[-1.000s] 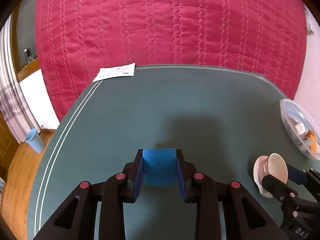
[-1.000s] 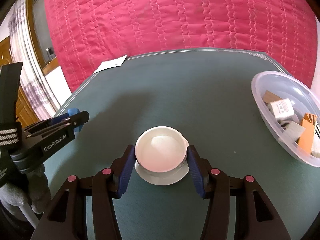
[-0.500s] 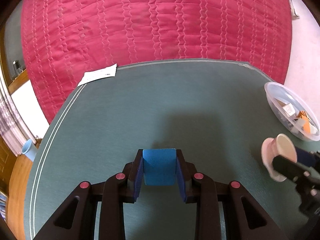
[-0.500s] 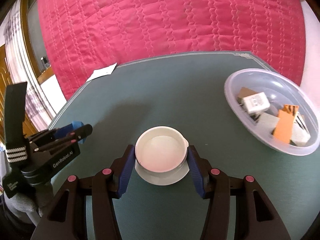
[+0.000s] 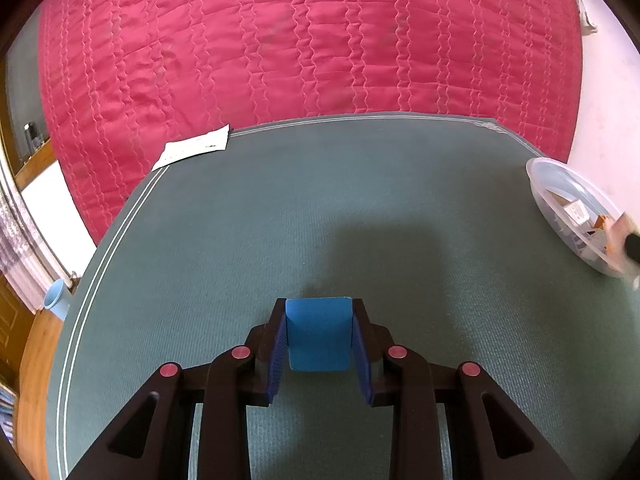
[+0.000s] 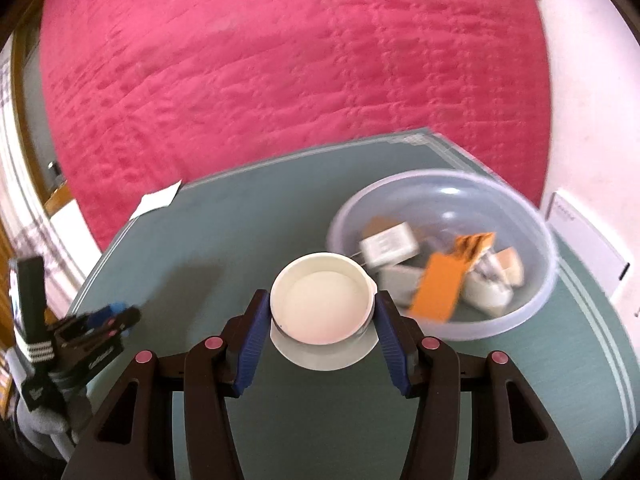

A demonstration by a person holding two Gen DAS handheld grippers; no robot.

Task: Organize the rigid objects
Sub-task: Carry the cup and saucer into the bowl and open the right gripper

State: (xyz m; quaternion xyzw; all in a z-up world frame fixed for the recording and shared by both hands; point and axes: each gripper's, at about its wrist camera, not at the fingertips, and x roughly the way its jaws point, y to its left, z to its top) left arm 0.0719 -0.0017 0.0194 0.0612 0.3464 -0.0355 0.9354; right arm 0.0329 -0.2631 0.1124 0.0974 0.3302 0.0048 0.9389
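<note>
My left gripper [image 5: 319,320] is shut on a blue block [image 5: 319,334] and holds it above the green table mat [image 5: 320,208]. My right gripper [image 6: 324,300] is shut on a white cup with a flat white base [image 6: 322,304], raised above the mat just left of the clear plastic bowl [image 6: 532,300]. The bowl holds several small boxes and an orange card [image 6: 438,294]. In the left wrist view the bowl [image 5: 560,184] sits at the far right edge, with the blurred right gripper beside it.
A white paper slip [image 5: 192,148] lies at the mat's far left corner. A red quilted cloth [image 5: 312,40] hangs behind the table. A white sheet [image 6: 584,240] lies right of the bowl. The left gripper shows at the lower left of the right wrist view [image 6: 96,320].
My right gripper has carried the cup to the right, toward the clear bowl, which now looms close. My left gripper still holds the blue block in about the same spot.
</note>
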